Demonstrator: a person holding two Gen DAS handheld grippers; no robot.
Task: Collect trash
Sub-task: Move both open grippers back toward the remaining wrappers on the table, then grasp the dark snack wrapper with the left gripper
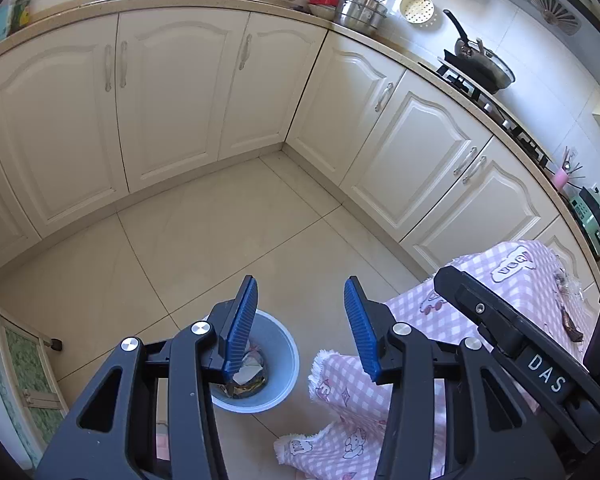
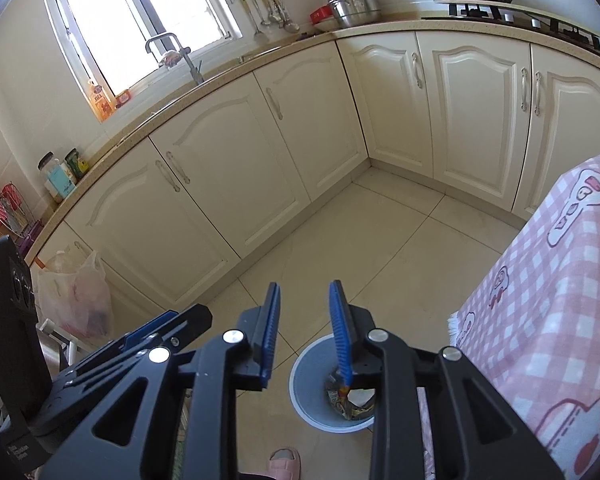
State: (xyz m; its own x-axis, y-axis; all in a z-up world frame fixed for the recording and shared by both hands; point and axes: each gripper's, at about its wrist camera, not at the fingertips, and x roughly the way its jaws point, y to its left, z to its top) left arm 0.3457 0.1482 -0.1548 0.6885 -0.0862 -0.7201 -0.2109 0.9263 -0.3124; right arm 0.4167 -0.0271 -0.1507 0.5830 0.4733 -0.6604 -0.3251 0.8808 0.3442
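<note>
A round pale-blue bin [image 1: 288,360] stands on the tiled floor with crumpled wrappers [image 1: 248,376] inside. My left gripper [image 1: 302,284] hangs above it, open, with nothing between its blue pads. In the right wrist view the same bin [image 2: 308,380] lies below my right gripper [image 2: 305,286], whose jaws stand a little apart and empty; the wrappers [image 2: 348,400] show behind its right finger. On the pink checked tablecloth [image 1: 520,272] to the right lie a dark scrap [image 1: 572,324] and a crumpled clear wrapper [image 1: 570,284].
Cream cabinets [image 2: 228,184] line two walls under a counter with a sink tap [image 2: 172,52], pots [image 2: 352,6] and a stove [image 1: 484,80]. A full plastic bag [image 2: 76,300] hangs at the left. A pink slipper [image 2: 284,462] is near the bin.
</note>
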